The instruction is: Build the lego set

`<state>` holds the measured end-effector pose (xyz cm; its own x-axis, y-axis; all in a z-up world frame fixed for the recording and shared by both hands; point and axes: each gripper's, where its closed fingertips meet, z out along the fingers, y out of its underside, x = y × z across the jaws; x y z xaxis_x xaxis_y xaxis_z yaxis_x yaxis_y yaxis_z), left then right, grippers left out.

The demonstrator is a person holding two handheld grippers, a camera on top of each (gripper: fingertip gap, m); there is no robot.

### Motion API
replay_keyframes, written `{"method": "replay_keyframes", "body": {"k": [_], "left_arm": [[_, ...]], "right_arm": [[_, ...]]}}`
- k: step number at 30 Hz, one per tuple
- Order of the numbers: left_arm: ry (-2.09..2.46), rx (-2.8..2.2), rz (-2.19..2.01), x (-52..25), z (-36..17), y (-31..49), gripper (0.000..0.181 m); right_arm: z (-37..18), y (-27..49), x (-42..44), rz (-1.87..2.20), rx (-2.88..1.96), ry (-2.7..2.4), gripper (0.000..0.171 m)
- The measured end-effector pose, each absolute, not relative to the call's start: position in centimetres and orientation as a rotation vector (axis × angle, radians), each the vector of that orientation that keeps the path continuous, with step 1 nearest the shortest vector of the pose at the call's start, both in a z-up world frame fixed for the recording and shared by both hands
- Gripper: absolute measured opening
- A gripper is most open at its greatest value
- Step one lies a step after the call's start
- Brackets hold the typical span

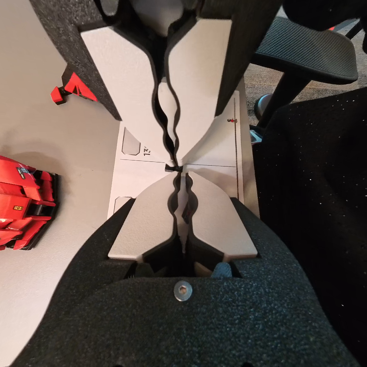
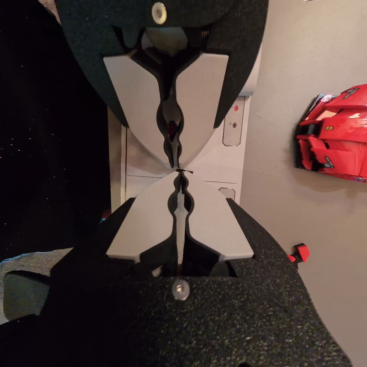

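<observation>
My two grippers meet tip to tip above the open instruction booklet (image 1: 139,178). A small black Lego piece (image 1: 172,168) sits right at the meeting point, and it shows as a thin black sliver in the right wrist view (image 2: 185,171). My right gripper (image 2: 179,174) is shut with the piece at its tips; it comes in from the top of the left wrist view (image 1: 175,163). My left gripper (image 1: 181,175) is shut, its tips against the piece. Something red and black (image 2: 172,131) shows in the gap between the left fingers; I cannot tell if it is held.
A built red Lego car (image 1: 23,204) (image 2: 335,135) lies on the light table (image 1: 49,129) beside the booklet. A small red and black sub-assembly (image 1: 67,93) (image 2: 299,253) lies apart from it. A black mesh chair (image 1: 309,49) and dark clothing (image 1: 317,178) lie past the table edge. My left and right fingertips are right by each other.
</observation>
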<state>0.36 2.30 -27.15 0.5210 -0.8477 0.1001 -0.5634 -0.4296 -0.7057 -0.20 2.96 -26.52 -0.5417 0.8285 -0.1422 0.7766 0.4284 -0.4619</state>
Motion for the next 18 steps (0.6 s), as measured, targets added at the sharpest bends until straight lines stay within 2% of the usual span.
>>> {"method": "replay_keyframes", "body": {"k": [18], "left_arm": [[1.123, -2.149, -0.594, 0.35, -27.47, 2.54, 0.001]], "right_arm": [[-26.86, 2.98, -0.02, 0.657, -1.546, -2.518, 0.0]]}}
